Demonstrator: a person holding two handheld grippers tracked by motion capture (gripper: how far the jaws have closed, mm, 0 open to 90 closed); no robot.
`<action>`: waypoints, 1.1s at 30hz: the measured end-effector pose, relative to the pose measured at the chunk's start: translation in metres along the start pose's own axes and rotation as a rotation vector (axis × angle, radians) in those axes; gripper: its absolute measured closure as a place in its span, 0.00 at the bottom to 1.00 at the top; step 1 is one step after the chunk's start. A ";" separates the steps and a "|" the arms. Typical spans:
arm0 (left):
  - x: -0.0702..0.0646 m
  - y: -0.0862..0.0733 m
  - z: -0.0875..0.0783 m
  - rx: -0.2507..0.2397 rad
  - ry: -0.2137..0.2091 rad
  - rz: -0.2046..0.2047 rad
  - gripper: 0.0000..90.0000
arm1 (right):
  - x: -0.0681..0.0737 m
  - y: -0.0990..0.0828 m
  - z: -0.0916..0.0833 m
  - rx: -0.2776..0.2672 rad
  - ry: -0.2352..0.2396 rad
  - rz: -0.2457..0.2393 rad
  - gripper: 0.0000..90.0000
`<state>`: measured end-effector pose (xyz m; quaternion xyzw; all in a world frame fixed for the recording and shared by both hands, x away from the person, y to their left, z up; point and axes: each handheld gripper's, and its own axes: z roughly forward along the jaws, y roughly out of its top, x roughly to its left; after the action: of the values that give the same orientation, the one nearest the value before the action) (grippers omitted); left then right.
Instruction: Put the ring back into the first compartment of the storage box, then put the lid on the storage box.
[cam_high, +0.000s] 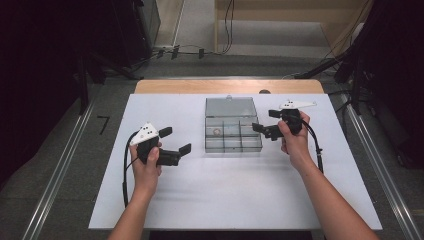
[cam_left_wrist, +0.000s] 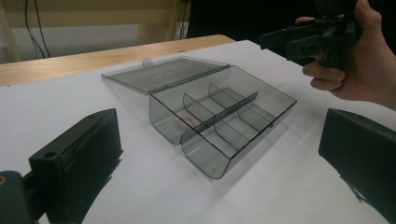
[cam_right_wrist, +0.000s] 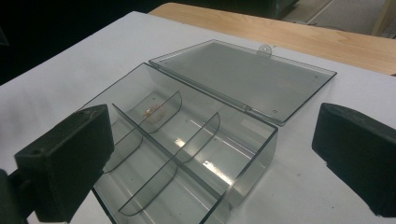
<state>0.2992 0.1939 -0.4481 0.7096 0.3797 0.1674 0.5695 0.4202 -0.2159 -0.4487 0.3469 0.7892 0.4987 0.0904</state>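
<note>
A clear grey compartment box (cam_high: 233, 136) sits mid-table, its lid (cam_high: 230, 106) lying open flat behind it. A small pinkish item (cam_high: 216, 132) rests in the back-left compartment; it also shows in the left gripper view (cam_left_wrist: 187, 120) and the right gripper view (cam_right_wrist: 152, 111). My left gripper (cam_high: 176, 140) hovers left of the box, open and holding nothing. At the box's right end my right gripper (cam_high: 266, 120) is open and holds nothing. The left gripper (cam_left_wrist: 218, 140) faces the box (cam_left_wrist: 224, 126) from a short way off. Closer in, the right gripper (cam_right_wrist: 212, 140) frames the box (cam_right_wrist: 187, 154).
The white board (cam_high: 225, 195) covers a wooden table (cam_high: 200, 86) whose far edge shows behind. Metal rails (cam_high: 60, 160) run along the floor on both sides. Cables and dark stands (cam_high: 345, 60) stand at the back. A hand holds the right gripper (cam_left_wrist: 303, 39) across the box.
</note>
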 end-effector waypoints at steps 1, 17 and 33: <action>0.001 0.001 0.002 -0.001 -0.001 -0.001 0.00 | 0.001 0.000 0.000 -0.001 -0.002 -0.002 0.00; 0.015 0.016 0.034 0.018 -0.001 -0.007 0.00 | -0.002 0.003 -0.002 -0.014 -0.005 0.016 0.00; 0.033 0.037 0.071 0.024 -0.011 -0.058 0.01 | -0.003 0.014 0.009 -0.023 -0.005 0.044 0.00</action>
<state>0.3813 0.1677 -0.4412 0.7059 0.3991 0.1423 0.5676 0.4335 -0.2081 -0.4415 0.3644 0.7752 0.5088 0.0853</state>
